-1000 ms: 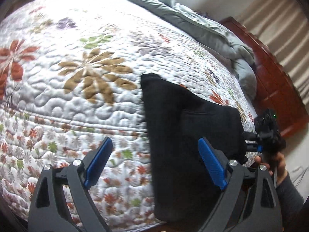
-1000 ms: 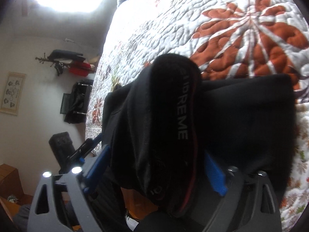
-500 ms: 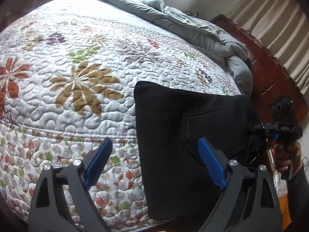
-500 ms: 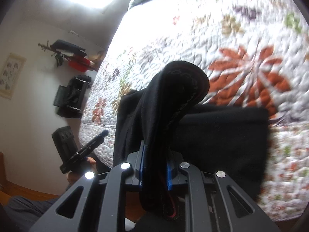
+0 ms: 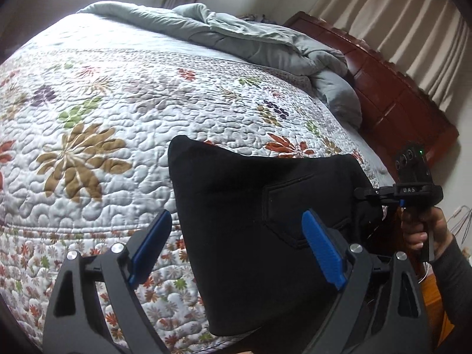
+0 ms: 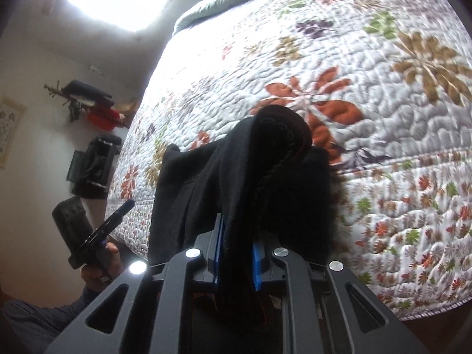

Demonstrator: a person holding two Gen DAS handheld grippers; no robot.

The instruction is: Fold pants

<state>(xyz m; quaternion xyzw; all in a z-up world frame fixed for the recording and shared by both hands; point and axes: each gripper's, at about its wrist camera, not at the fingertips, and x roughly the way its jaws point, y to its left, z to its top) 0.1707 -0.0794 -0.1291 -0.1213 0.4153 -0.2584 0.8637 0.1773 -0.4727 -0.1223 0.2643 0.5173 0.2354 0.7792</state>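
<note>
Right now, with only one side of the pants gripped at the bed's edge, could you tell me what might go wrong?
1. The right gripper has just closed on a thick bunch of the black pants; the layers may slip unevenly and spoil the fold.
2. The left gripper is open and holds nothing, so that side may sag.
3. The pants overhang the quilt edge and could slide off.

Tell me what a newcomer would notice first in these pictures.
Black pants draped over the near edge of a flowered quilt. The right gripper is clamped on a bunched fold of them, while the left gripper hangs wide open above the cloth. A rumpled grey duvet lies at the far end.
</note>
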